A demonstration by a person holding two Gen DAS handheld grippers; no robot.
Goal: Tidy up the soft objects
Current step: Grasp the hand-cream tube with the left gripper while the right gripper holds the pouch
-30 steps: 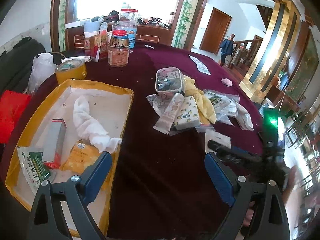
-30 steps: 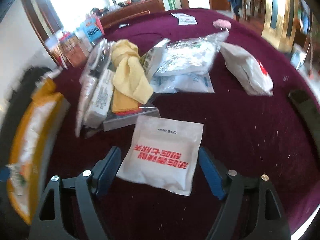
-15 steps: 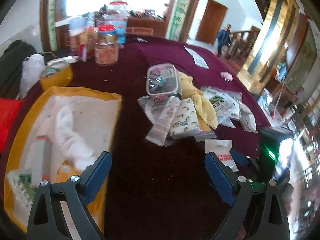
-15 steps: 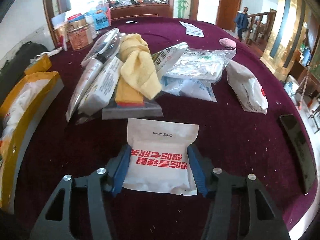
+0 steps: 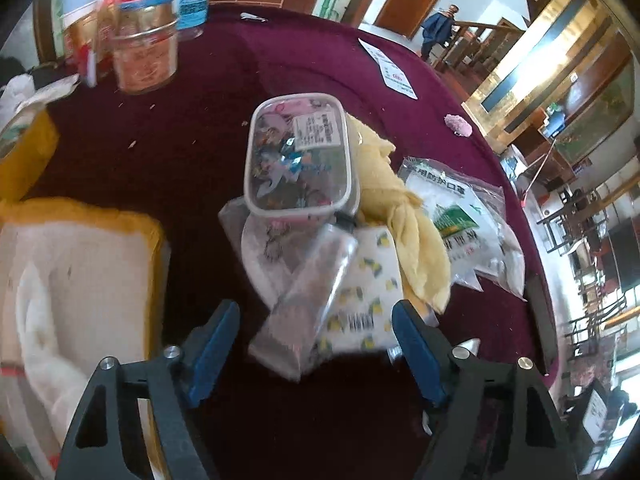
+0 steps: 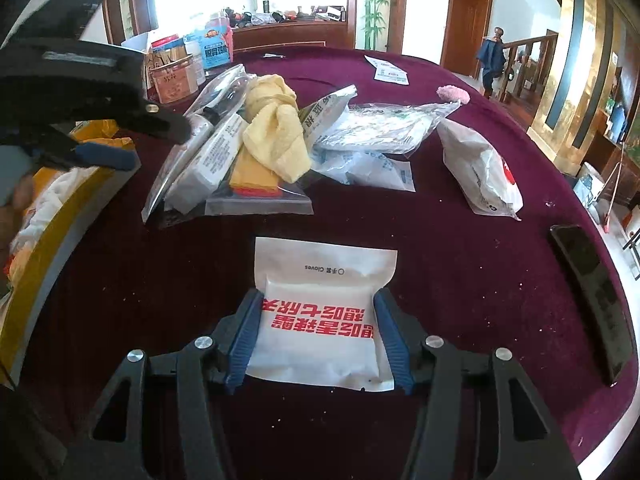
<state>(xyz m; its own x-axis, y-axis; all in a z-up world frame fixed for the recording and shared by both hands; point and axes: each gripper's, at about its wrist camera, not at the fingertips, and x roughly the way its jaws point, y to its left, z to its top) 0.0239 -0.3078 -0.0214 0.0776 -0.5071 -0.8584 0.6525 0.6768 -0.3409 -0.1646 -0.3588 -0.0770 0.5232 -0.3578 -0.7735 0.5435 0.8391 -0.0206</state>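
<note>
Right gripper (image 6: 316, 336) clamps white glove packet (image 6: 320, 312) flat on maroon tablecloth (image 6: 460, 264); blue pads press both packet sides. Left gripper (image 5: 316, 344) jaws apart, just been closing, nothing gripped; near end of clear-bagged tube (image 5: 308, 308) and lemon-print tissue pack (image 5: 360, 300) between pads, untouched. Yellow cloth (image 5: 400, 216) lies in pile, beside plastic box (image 5: 300, 160). Yellow tray (image 5: 80, 272) at left.

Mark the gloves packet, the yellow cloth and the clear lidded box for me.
gloves packet (image 6: 320, 320): right wrist view, its printed middle.
yellow cloth (image 6: 276, 136): right wrist view, its folded bulk.
clear lidded box (image 5: 298, 160): left wrist view, its lid.
</note>
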